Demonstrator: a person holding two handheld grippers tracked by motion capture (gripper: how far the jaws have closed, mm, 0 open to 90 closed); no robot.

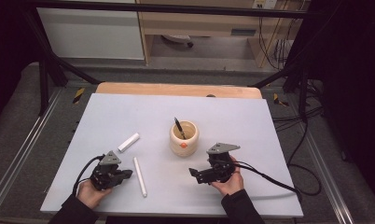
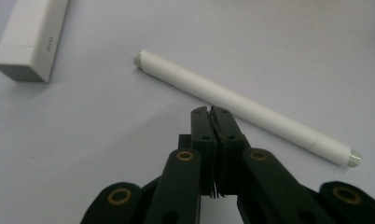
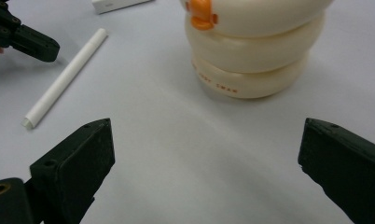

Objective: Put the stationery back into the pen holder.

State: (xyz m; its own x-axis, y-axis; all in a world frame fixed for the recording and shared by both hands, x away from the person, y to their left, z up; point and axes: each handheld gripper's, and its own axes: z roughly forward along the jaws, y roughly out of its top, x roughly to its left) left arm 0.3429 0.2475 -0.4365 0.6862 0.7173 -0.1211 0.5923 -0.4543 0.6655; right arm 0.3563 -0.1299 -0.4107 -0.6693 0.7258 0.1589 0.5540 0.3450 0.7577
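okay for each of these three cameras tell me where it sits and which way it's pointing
High view: above the person's side of the table, looking forward and down; both hands, the left gripper and right gripper show.
Left gripper view: rides the left gripper, jaws together, facing the white pen and the white block.
Right gripper view: rides the right gripper, jaws wide apart, facing the cream holder.
Shared: both gripper views show the white pen and the block; the right one also catches the left gripper.
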